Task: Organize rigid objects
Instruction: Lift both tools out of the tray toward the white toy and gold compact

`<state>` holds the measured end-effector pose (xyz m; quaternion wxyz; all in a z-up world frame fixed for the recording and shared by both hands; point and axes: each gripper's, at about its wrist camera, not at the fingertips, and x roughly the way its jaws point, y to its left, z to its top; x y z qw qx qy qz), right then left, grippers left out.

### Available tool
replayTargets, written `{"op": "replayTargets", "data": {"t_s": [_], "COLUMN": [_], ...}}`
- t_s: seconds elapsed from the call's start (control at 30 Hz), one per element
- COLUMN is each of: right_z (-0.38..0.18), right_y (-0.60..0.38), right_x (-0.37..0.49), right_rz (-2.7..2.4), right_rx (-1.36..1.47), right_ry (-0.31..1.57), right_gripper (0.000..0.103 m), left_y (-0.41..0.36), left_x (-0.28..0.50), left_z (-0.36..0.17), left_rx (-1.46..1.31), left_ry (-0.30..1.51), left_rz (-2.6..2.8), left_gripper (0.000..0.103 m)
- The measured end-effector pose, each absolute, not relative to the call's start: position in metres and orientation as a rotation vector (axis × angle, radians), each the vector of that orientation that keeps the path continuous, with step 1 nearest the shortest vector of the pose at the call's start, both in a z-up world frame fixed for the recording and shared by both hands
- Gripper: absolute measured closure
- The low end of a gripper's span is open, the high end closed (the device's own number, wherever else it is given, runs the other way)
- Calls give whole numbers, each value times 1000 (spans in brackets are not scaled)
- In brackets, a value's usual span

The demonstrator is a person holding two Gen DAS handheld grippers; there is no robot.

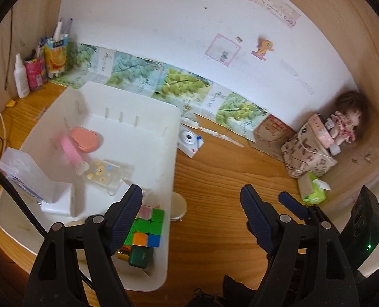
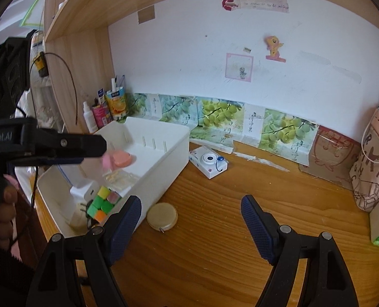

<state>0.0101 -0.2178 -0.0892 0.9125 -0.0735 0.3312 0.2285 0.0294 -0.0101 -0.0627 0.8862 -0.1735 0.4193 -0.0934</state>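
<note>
Both the left tongs (image 1: 192,204) and the right tongs (image 2: 192,215) are seen spread wide with nothing gripped. A puzzle cube (image 1: 144,226) is found inside the white bin (image 1: 172,140) at 7 o'clock. A round tape measure (image 2: 162,216) and a white toy camera (image 2: 207,161) are left on the counter (image 2: 215,243), the camera at 12 o'clock of the tape.

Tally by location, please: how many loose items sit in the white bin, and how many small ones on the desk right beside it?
In the white bin: 6
pink case, pink strap, clear phone case, white charger, puzzle cube, green block
On the desk: 2
toy camera, tape measure
Total: 8
</note>
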Motion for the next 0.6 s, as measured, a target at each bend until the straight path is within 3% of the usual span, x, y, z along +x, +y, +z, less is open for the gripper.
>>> {"op": "replayTargets", "data": {"t_s": [0.6], "right_z": [-66], "right_y": [-223], "right_x": [38], "right_rz": [716], "right_rx": [-362], "right_ry": [562], "right_gripper": [22], "left_y": [-20], "left_x": [72], "left_z": [-16], "left_rx": [55], "left_ry": [837], "left_rz": [-126], "left_gripper": [21]}}
